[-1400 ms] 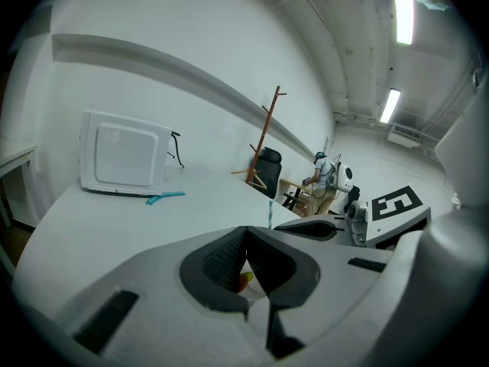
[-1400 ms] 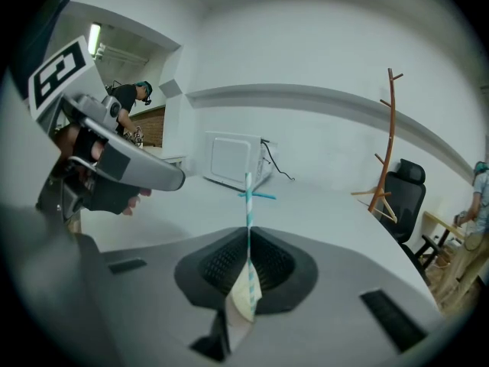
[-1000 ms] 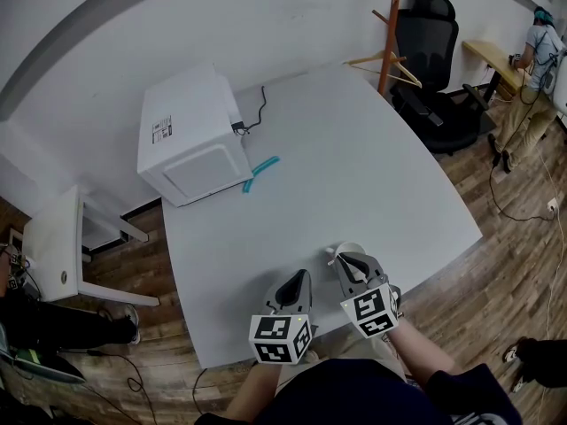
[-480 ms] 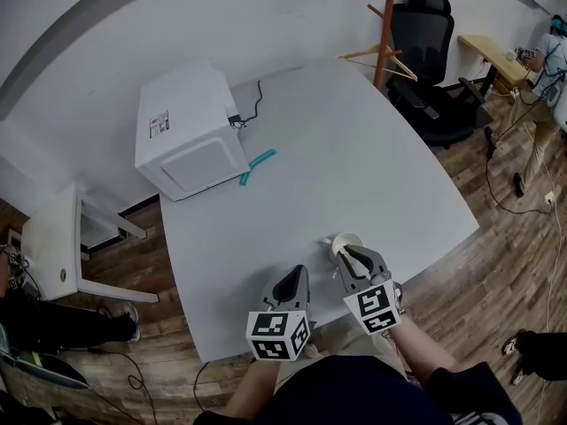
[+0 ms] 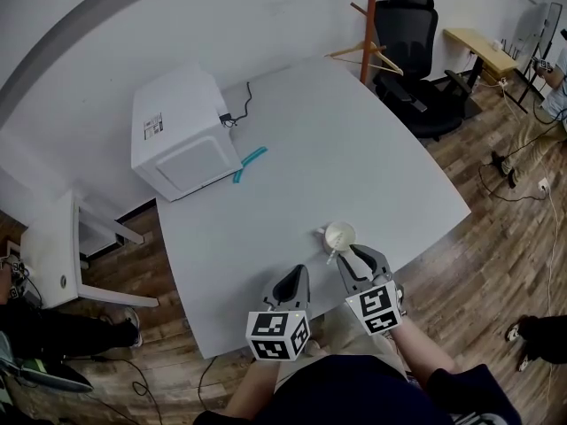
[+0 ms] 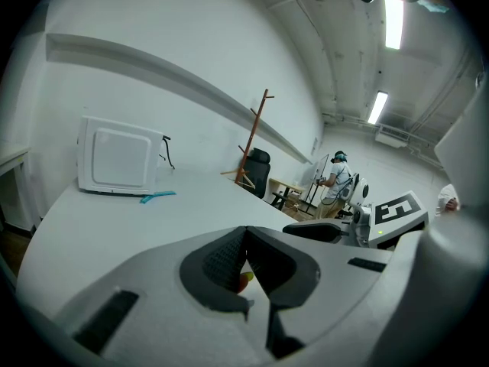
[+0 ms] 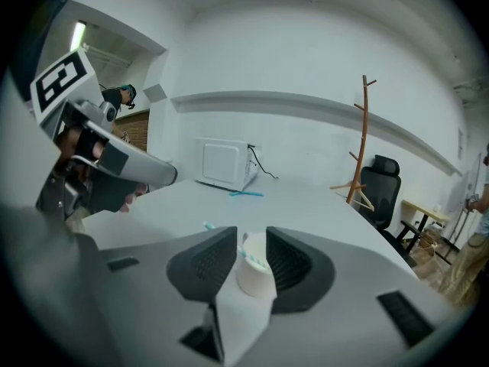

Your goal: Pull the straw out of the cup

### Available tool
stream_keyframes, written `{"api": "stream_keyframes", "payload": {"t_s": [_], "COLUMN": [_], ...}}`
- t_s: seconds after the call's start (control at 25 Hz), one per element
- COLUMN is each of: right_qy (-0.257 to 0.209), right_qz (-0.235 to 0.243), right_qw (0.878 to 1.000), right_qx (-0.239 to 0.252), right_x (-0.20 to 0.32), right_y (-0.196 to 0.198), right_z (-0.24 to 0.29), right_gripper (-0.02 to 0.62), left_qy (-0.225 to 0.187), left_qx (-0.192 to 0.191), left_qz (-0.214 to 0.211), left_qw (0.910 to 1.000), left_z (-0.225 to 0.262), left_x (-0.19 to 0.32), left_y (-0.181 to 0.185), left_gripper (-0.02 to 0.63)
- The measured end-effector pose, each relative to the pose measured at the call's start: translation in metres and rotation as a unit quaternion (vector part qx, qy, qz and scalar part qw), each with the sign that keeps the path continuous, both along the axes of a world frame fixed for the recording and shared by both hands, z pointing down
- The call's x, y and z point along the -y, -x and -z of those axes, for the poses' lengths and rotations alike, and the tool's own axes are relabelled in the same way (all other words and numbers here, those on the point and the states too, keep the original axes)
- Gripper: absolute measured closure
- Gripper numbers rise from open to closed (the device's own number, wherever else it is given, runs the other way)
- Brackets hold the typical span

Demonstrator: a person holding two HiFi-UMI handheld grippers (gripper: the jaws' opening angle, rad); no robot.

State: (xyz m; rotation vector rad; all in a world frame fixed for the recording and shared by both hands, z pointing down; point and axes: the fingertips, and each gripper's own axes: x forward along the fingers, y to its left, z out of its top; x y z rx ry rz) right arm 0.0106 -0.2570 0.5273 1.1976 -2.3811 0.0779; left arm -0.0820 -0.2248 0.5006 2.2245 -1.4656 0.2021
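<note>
Head view: the cup (image 5: 339,235) stands on the white table (image 5: 354,166), low and right of centre, near the table's front edge. The right gripper (image 5: 354,257) lies just below it, tips reaching the cup's near side. The left gripper (image 5: 295,278) sits to its left, apart from the cup. A microwave (image 5: 177,140) is at upper left with a teal strip (image 5: 249,163) beside it. A coat rack (image 5: 365,34) and a black chair (image 5: 407,42) are at the top.

Left gripper view: the jaws meet at their tips. A small orange-yellow spot shows in the gap lower down; I cannot tell what it is. The right gripper is at the right edge.

Right gripper view: the jaws stand apart and have just been opening. The cup sits between them at centre, pads not pressing on it. The striped straw (image 7: 252,258) is in the cup, leaning left, its tip showing past the left jaw.
</note>
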Motion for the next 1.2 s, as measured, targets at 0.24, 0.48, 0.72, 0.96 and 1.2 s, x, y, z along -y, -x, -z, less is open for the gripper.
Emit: {"api": "stream_keyframes", "payload": {"t_s": [0.24, 0.48, 0.72, 0.96, 1.2], "right_qy": [0.009, 0.016, 0.020, 0.028, 0.033], "right_qz": [-0.001, 0.007, 0.017, 0.035, 0.049], "right_qw": [1.000, 1.000, 0.999, 0.998, 0.997], "right_qx": [-0.008, -0.018, -0.026, -0.036, -0.044], "right_x": [-0.018, -0.024, -0.015, -0.001, 0.010], "right_y": [0.000, 0.006, 0.011, 0.018, 0.023], "right_z": [-0.006, -0.012, -0.019, -0.028, -0.038], "right_gripper": [0.467, 0.449, 0.449, 0.449, 0.449], "left_qy": [0.004, 0.008, 0.010, 0.011, 0.014], "left_qx": [0.005, 0.010, 0.014, 0.014, 0.014], "left_qz": [-0.006, -0.004, 0.005, 0.024, 0.036], "left_qw": [1.0000, 0.9999, 0.9998, 0.9996, 0.9992], "left_z": [0.000, -0.004, -0.006, -0.007, -0.010], "left_x": [-0.016, -0.024, -0.021, -0.008, 0.002], "left_y": [0.001, 0.004, 0.007, 0.014, 0.017], "left_gripper": [0.589, 0.591, 0.589, 0.589, 0.589]}}
